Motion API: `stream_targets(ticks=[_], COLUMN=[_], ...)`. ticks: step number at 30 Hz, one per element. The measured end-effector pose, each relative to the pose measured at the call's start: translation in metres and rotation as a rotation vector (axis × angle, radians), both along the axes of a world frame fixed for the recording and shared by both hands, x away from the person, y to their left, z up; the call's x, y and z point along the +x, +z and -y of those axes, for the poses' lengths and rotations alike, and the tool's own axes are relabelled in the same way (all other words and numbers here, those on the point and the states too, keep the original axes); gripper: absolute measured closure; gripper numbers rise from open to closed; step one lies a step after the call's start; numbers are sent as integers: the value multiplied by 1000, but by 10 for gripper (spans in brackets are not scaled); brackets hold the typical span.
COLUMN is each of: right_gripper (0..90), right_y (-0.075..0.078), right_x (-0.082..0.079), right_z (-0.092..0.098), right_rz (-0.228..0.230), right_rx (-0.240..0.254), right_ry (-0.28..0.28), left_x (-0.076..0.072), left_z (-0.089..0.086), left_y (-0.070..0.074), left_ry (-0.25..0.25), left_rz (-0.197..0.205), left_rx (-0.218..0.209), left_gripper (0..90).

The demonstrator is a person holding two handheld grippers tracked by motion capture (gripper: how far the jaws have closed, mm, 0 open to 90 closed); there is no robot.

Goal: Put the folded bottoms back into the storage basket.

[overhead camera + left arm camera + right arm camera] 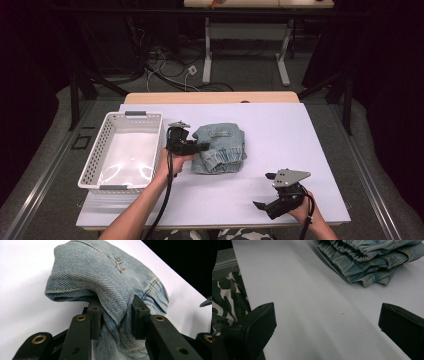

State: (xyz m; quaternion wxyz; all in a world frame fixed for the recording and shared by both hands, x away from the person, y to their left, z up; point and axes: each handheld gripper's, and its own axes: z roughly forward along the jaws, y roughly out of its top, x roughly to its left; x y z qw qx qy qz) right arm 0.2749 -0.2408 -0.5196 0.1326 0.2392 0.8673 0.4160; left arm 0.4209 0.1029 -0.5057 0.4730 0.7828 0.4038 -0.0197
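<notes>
Two grippers over one white table, and everything here reads off the folded jeans [220,148] lying near the table's middle. Far left of the jeans sits the white perforated basket [101,150], nothing in it, long side running away from the person. Between basket and jeans comes the left gripper [199,146], jaws pointing right and pinched together on a bunched fold at the denim's left edge; in the left gripper view the cloth [110,290] bulges up between the two black pads. So the jeans lie just right of that tool, the basket just behind it on the other side, and I'd judge the carry goes leftward. Right of the jeans and nearer the person, the right gripper [265,191] hangs well clear, jaws wide apart, holding nothing.
</notes>
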Motion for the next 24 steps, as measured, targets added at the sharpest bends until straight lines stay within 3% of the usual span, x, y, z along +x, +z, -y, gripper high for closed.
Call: stream_targets(ticks=[11,20,24], right_gripper=[10,10,10], right_y=[0,0,0], right_x=[0,0,0], right_z=[0,0,0], right_rz=[-1,0,1], right_rx=[-2,-1,0], right_ry=[-1,-1,-1], left_x=[-2,-5,-6], left_z=[-3,-3,-5], left_y=[8,17,21], left_ry=[6,-9,-9], left_rz=[15,33,41], left_rx=[-62,-56,-73], left_gripper=[678,682,685])
